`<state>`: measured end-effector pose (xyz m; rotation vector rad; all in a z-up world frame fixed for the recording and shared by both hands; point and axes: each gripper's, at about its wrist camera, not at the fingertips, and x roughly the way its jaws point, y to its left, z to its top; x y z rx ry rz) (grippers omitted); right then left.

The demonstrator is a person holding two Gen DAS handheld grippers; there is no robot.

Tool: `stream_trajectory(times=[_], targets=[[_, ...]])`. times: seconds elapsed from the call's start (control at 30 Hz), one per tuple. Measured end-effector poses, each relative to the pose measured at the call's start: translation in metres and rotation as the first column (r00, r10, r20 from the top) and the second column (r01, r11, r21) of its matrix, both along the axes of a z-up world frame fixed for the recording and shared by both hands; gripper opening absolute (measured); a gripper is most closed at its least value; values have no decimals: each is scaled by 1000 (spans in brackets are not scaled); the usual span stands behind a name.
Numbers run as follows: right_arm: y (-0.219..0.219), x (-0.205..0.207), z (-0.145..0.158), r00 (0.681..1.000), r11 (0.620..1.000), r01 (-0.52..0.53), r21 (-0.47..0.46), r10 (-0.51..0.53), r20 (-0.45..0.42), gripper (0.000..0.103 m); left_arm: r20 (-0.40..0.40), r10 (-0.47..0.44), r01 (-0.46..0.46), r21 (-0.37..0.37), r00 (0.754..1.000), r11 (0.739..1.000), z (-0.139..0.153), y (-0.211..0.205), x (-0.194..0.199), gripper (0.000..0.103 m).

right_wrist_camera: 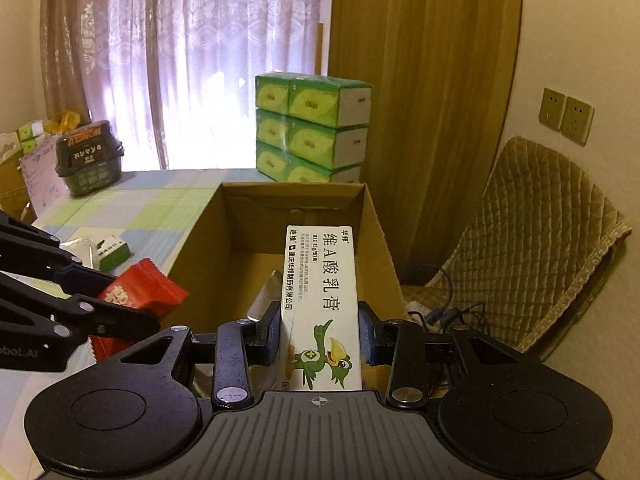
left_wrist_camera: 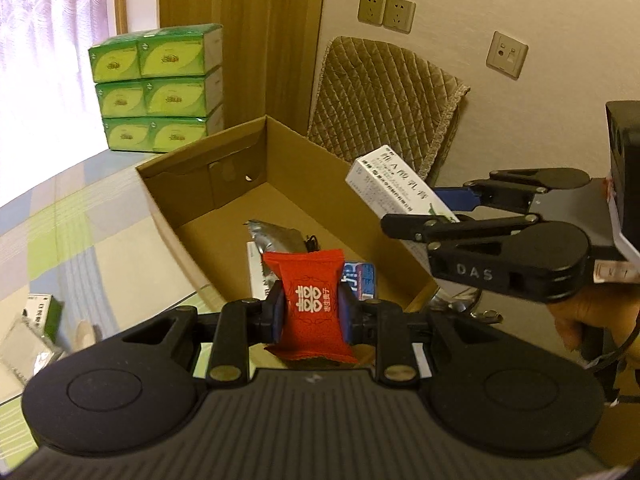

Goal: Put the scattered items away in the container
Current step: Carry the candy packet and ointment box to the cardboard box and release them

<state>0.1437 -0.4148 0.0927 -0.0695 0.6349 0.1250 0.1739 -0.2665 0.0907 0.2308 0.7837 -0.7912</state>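
An open cardboard box (left_wrist_camera: 160, 184) (right_wrist_camera: 200, 236) stands on the checked tablecloth. Inside lie a silver pouch (left_wrist_camera: 272, 236), a blue-and-white box (left_wrist_camera: 362, 280) and a white box (left_wrist_camera: 256, 272). My left gripper (left_wrist_camera: 310, 308) (right_wrist_camera: 128, 304) is shut on a red packet (left_wrist_camera: 310, 300) (right_wrist_camera: 140, 292), held by the box's near left side. My right gripper (right_wrist_camera: 320, 336) (left_wrist_camera: 424, 208) is shut on a long white ointment box (right_wrist_camera: 320, 304) (left_wrist_camera: 396, 188) with a green bird on it, held above the near right part of the cardboard box.
A small green-and-white box (left_wrist_camera: 40, 312) (right_wrist_camera: 114, 252), a clear plastic item (left_wrist_camera: 20, 348) and a round beige item (left_wrist_camera: 86, 334) lie left of the cardboard box. Stacked green tissue packs (right_wrist_camera: 312, 136) stand behind it, a black tub (right_wrist_camera: 90, 160) far left, a quilted chair (right_wrist_camera: 540, 240) right.
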Motion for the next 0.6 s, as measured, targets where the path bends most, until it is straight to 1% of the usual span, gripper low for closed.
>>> stream_trajectory(times=[0.23,0.6], targets=[[-8,11,-6,1000,1000,3,9,-3,-9,41,-23,0,0,4,1000,1000,-12,-15,8,22],[-14,21,-11,1000,1000,6,15,-6,-16,41,-42,16,-16,1,999,1000,-22,-22,19,22]])
